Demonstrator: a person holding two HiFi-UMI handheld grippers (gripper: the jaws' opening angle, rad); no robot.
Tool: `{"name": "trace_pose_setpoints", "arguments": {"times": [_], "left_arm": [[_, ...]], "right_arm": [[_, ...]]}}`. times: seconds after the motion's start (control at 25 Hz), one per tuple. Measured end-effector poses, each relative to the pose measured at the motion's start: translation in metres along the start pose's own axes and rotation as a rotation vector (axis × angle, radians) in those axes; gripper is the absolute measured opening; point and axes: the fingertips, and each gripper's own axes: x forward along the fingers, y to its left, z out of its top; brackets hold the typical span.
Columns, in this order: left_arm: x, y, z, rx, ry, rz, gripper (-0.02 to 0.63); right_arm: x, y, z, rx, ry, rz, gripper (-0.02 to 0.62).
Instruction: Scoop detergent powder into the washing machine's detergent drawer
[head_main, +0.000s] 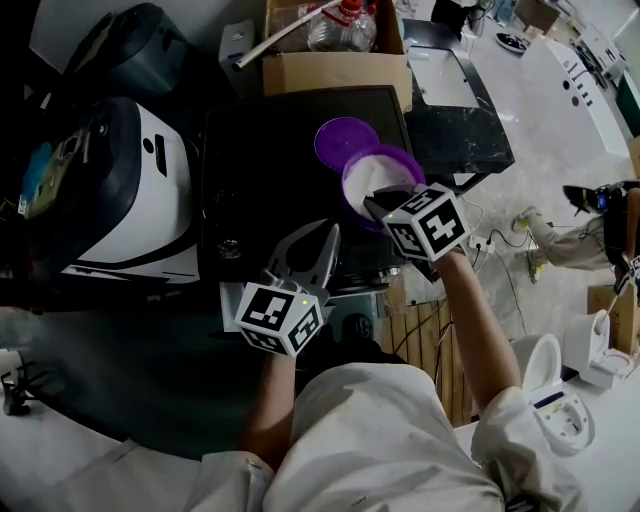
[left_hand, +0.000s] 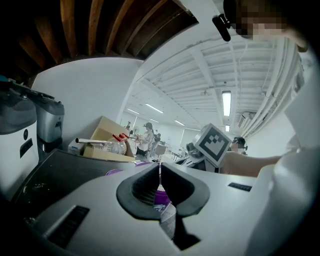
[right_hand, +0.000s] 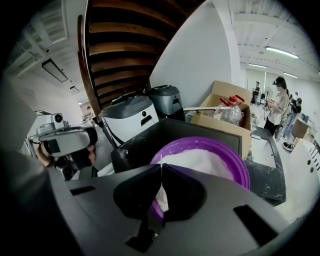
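Observation:
A purple bowl (head_main: 372, 165) heaped with white powder (right_hand: 200, 160) stands on the black washing machine top (head_main: 260, 170), and its purple lid (head_main: 343, 140) lies just behind it. My right gripper (head_main: 372, 203) is shut, with its tips at the bowl's near rim (right_hand: 227, 152). I see nothing clearly held between its jaws (right_hand: 161, 167); powder shows through the gap below them. My left gripper (head_main: 325, 240) is also shut and empty over the machine's front edge, pointing toward the bowl (left_hand: 160, 197). The right gripper's marker cube (left_hand: 216, 145) shows beyond the left gripper (left_hand: 160, 167). No scoop or drawer shows plainly.
A cardboard box (head_main: 335, 50) with plastic bottles stands behind the machine. Left of the machine sits a white and black appliance (head_main: 130, 190), and a dark marble counter (head_main: 460, 130) lies to its right. People stand far off in the room (right_hand: 277, 102).

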Motion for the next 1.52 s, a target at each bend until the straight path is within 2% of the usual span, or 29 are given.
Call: {"name": "trace_pose_setpoints", "arguments": {"times": [0.2, 0.84, 1.08, 1.52], "left_arm": [[-0.002, 0.001, 0.001, 0.002, -0.003, 0.005, 0.026], [0.004, -0.006, 0.003, 0.016, 0.005, -0.006, 0.027], [0.003, -0.004, 0.001, 0.016, 0.006, -0.004, 0.028], [0.007, -0.002, 0.002, 0.016, 0.010, -0.009, 0.026]], "right_arm": [[-0.005, 0.003, 0.006, 0.091, -0.074, 0.046, 0.014], [-0.020, -0.005, 0.012, 0.341, -0.214, 0.189, 0.012], [-0.023, -0.012, 0.013, 0.414, -0.243, 0.176, 0.014], [-0.036, -0.034, 0.017, 0.665, -0.373, 0.208, 0.014]]}}
